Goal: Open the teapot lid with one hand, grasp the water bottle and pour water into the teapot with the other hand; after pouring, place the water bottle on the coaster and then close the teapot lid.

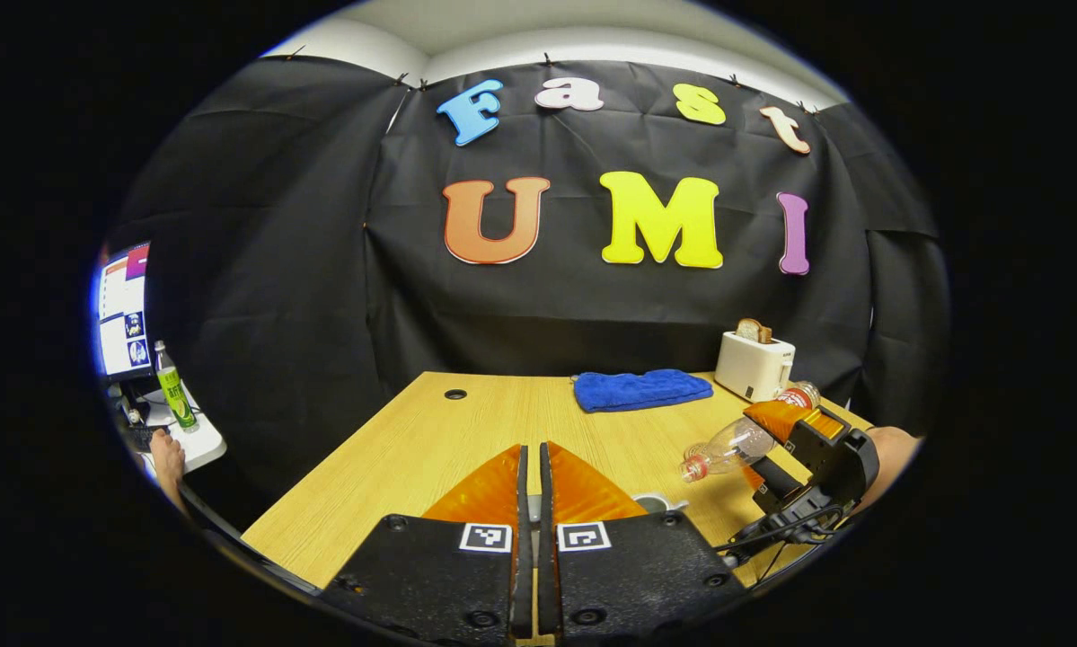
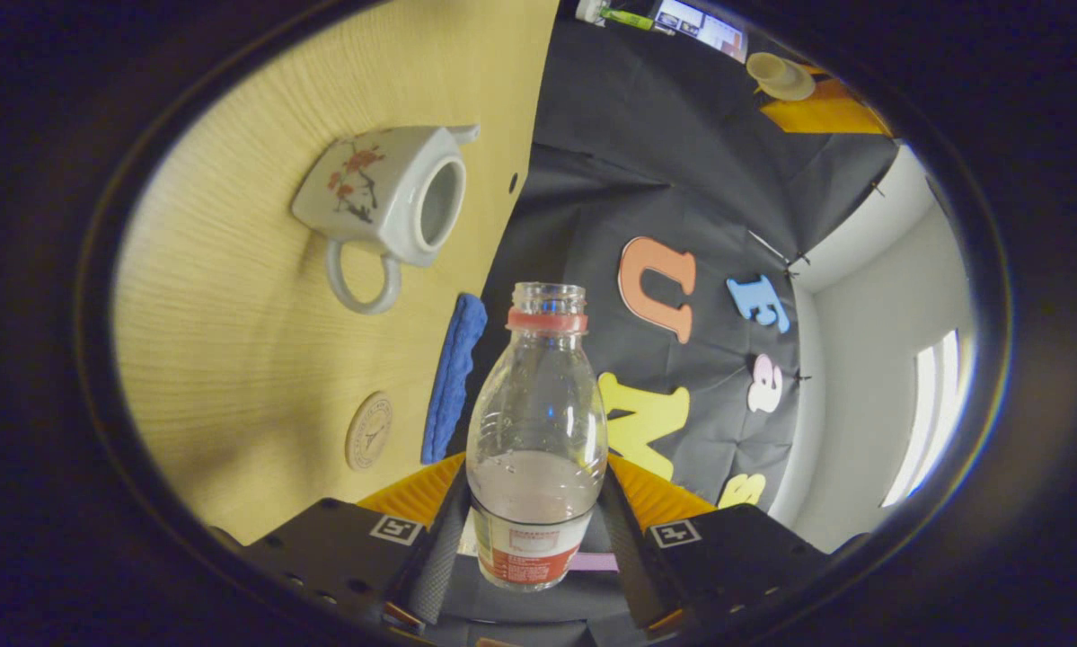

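My left gripper (image 1: 530,449) is held above the wooden table (image 1: 412,449), its fingers close together; in the right gripper view it holds the white teapot lid (image 2: 779,76) up in the air. A bit of the teapot rim (image 1: 655,501) peeks out behind those fingers. The white flowered teapot (image 2: 385,198) stands open on the table. My right gripper (image 2: 538,467) is shut on a clear, capless water bottle (image 2: 538,404) with some water in it. The bottle (image 1: 736,442) is tilted, mouth toward the teapot. A round coaster (image 2: 369,431) lies bare beside a blue towel (image 2: 453,377).
A white toaster (image 1: 754,364) with bread stands at the table's far right, next to the blue towel (image 1: 641,389). A cable hole (image 1: 455,394) sits at the far left. Off the table's left are a monitor (image 1: 123,310), a green bottle (image 1: 174,386) and a person's hand (image 1: 168,458).
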Demonstrator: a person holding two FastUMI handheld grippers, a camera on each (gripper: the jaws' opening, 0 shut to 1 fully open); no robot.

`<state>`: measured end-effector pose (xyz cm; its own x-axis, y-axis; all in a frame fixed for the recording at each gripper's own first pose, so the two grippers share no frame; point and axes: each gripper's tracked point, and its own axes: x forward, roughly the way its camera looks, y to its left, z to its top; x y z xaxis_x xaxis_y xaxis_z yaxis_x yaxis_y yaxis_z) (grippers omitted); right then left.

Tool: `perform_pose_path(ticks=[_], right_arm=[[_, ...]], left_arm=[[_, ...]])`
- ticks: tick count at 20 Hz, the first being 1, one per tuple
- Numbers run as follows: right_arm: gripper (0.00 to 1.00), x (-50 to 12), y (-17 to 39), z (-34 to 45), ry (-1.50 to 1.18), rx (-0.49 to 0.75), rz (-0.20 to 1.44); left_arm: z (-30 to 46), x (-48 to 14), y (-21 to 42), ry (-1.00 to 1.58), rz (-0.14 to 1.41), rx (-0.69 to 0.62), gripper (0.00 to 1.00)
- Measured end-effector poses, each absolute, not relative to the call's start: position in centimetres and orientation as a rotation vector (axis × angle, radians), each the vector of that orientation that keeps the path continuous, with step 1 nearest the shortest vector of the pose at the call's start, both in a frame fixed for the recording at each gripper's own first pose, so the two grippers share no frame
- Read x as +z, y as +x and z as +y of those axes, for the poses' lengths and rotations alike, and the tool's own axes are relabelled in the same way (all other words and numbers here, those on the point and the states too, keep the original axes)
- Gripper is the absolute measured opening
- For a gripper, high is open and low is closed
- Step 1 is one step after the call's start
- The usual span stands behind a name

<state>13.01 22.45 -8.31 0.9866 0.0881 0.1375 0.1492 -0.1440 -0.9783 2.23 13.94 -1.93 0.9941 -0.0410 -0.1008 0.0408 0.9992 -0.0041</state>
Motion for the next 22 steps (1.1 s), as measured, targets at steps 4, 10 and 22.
perform_pose_path(ticks=[4, 10, 22], right_arm=[[0.76, -7.8, 13.1, 23.5, -1.77, -0.059, -0.215], [0.76, -7.5, 12.4, 24.3, -1.835, -0.07, -0.263], [0.78, -5.3, 11.9, 25.2, -1.998, -0.111, -0.355]], left_arm=[[13.8, -2.1, 2.3, 0.013, 0.103, -0.046, 0.05], [13.6, -2.1, 2.2, 0.013, 0.107, -0.051, 0.05], [13.2, -2.3, 2.2, 0.019, 0.115, -0.066, 0.05]])
